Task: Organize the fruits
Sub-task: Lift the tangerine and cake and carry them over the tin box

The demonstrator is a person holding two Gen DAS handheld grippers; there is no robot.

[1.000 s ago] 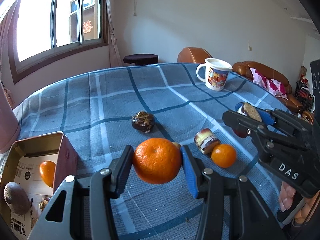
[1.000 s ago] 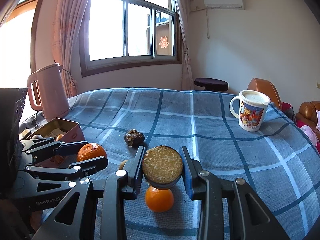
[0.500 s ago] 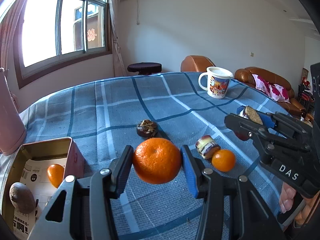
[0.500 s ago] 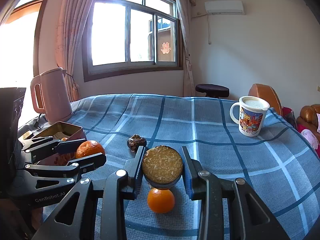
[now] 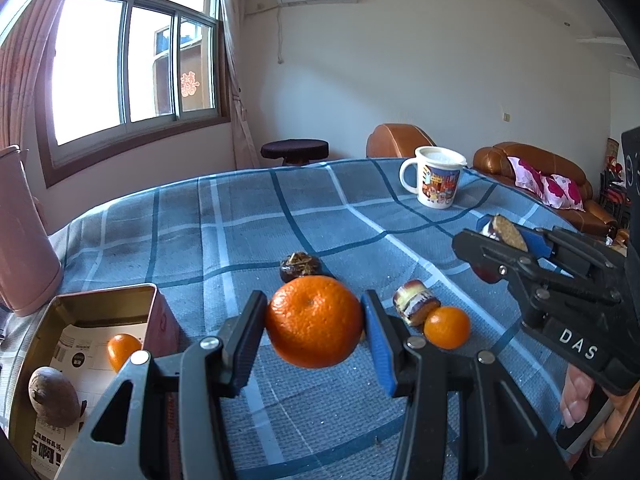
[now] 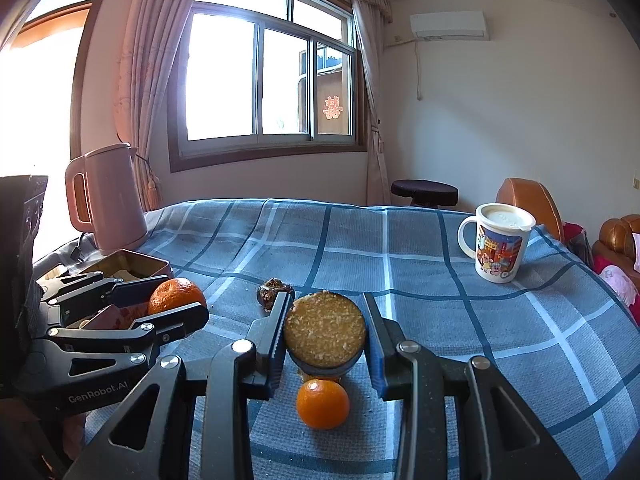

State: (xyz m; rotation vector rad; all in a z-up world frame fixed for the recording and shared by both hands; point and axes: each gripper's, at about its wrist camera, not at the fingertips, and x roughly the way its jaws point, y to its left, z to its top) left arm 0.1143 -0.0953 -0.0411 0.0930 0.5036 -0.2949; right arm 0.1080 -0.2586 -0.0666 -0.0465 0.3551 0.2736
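My left gripper (image 5: 314, 332) is shut on a large orange (image 5: 315, 321) and holds it above the blue checked cloth, right of an open tin box (image 5: 100, 304). The box holds a small orange (image 5: 122, 350) and a brown fruit (image 5: 52, 396). My right gripper (image 6: 325, 338) is shut on a round crumb-topped cake (image 6: 325, 330), held above a small orange (image 6: 322, 403) on the cloth. A dark dried fruit (image 5: 299, 266) and a rolled cake (image 5: 414, 306) lie on the cloth. The right gripper also shows in the left wrist view (image 5: 504, 236).
A white printed mug (image 6: 498, 248) stands at the far right of the table. A pink kettle (image 6: 106, 196) stands at the far left behind the tin box (image 6: 132, 266). A stool and brown sofa lie beyond the table.
Both grippers have risen and tilted up a little with their loads still held. The tin box has slid further into the left wrist view.
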